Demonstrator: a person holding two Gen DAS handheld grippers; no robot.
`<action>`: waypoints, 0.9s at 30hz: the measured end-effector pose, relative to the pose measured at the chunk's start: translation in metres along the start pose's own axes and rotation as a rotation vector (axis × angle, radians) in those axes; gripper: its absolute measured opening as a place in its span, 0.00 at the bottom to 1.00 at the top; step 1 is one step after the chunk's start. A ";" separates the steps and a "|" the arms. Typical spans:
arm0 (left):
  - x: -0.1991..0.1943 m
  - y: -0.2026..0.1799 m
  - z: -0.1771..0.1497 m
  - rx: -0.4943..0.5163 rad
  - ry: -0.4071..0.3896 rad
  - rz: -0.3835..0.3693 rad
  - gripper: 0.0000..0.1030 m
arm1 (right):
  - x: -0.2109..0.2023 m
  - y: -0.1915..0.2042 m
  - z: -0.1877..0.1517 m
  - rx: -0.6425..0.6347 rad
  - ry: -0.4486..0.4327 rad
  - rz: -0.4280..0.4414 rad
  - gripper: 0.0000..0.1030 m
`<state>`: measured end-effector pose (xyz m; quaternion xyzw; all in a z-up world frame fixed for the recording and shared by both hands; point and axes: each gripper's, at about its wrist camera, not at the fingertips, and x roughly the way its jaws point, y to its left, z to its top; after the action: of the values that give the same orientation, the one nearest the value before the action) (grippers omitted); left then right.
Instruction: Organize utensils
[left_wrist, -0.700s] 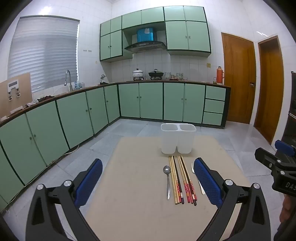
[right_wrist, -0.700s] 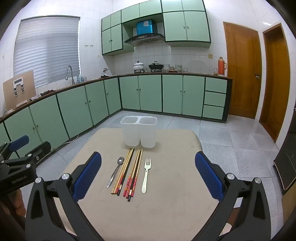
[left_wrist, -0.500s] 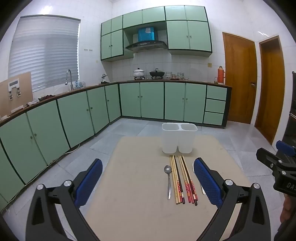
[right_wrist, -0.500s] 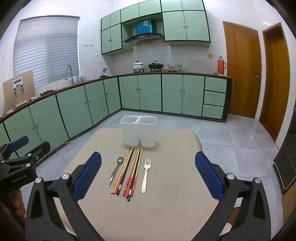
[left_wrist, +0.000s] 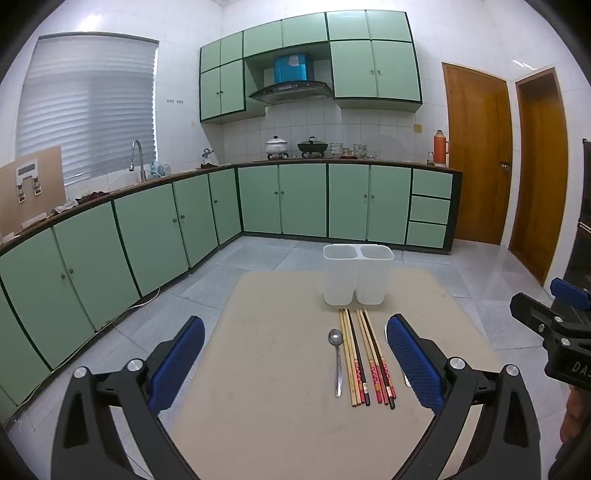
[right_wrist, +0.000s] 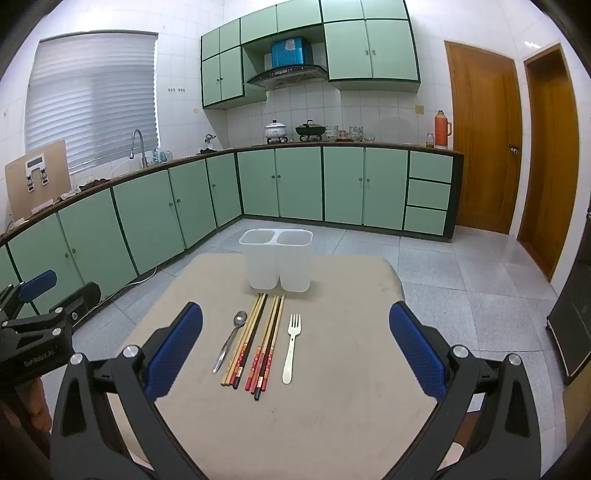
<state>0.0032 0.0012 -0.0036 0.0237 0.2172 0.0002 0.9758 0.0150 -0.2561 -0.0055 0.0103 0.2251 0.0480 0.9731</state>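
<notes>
Beige table (right_wrist: 332, 424), white two-compartment holder (right_wrist: 277, 262) at its far end. Just before the holder: chopsticks (right_wrist: 258, 343), fork (right_wrist: 291, 347), spoon (right_wrist: 231, 341). Both grippers (left_wrist: 295, 365) (right_wrist: 295, 354) hover, fingers wide apart, empty. Best: pinch one handle squarely, lift level.

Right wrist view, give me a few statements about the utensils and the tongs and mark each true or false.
1. The spoon lies left of the chopsticks. True.
2. The fork stands in the white holder. False: it lies on the table, right of the chopsticks.
3. Both tongs, right and left, are open and hold nothing. True.
4. The holder has one compartment. False: two, side by side.
</notes>
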 end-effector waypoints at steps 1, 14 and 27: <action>0.000 0.000 0.000 0.000 0.000 0.000 0.94 | 0.000 0.000 0.000 0.000 0.000 0.000 0.95; -0.001 -0.001 0.001 0.003 -0.001 0.001 0.94 | 0.001 0.001 0.000 0.001 0.001 0.000 0.95; -0.001 -0.003 0.002 0.005 -0.003 0.002 0.94 | 0.001 0.001 0.000 0.001 0.001 0.000 0.95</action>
<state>0.0031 -0.0020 -0.0016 0.0262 0.2159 0.0006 0.9761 0.0159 -0.2550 -0.0063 0.0105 0.2258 0.0480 0.9729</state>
